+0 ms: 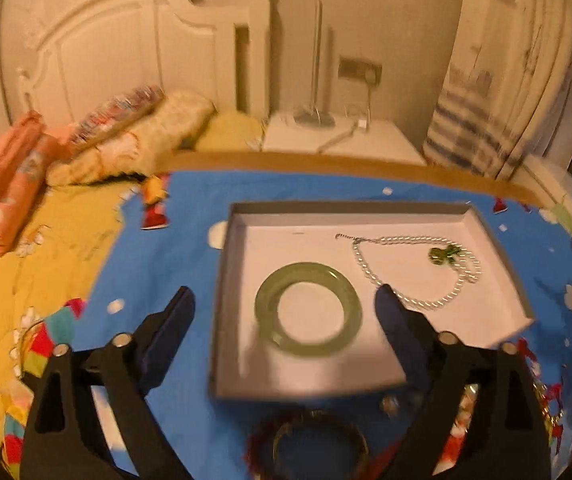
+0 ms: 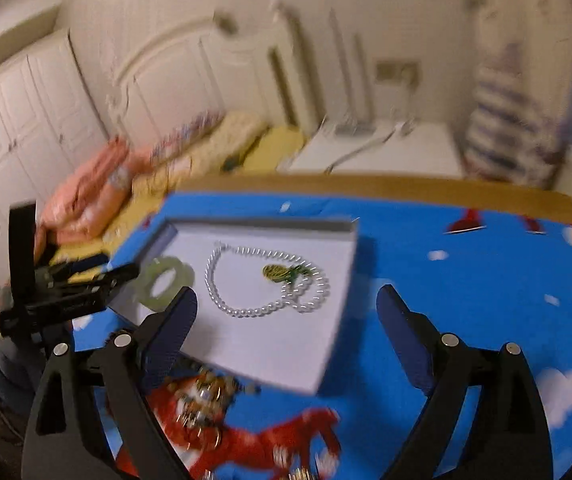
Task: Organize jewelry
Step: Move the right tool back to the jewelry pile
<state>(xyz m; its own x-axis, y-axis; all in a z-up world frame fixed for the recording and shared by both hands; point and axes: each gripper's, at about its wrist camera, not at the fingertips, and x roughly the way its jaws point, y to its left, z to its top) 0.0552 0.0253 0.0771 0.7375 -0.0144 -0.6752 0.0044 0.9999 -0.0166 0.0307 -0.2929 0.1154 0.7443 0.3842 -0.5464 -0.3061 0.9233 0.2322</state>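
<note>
A shallow grey box lid [image 1: 222,280] with a white floor lies on a blue cartoon-print cloth [image 1: 190,208] spread over the tabletop, with a bed [image 1: 46,232] at nine o'clock. Inside the lid, a pale green jade bangle [image 1: 308,309] rests flat toward six o'clock, and a white bead necklace [image 1: 418,268] with a green pendant [image 1: 442,255] lies at two o'clock of the bangle, apart from it.

The left tongs [image 1: 284,300] stand wide open with nothing gripped; the bangle sits between the two dark blue fingertips, touching neither. Just outside the lid at six o'clock, a dark bangle [image 1: 310,444] with red trim lies on the cloth, blurred.

The right tongs [image 2: 286,300] are also spread wide and empty, hovering over the lid's near corner, the necklace just beyond the fingertips. A heap of gold-toned jewelry [image 2: 202,396] lies on the cloth at seven o'clock of the lid. The left tool shows at nine o'clock in the right wrist view, beside the bangle.
</note>
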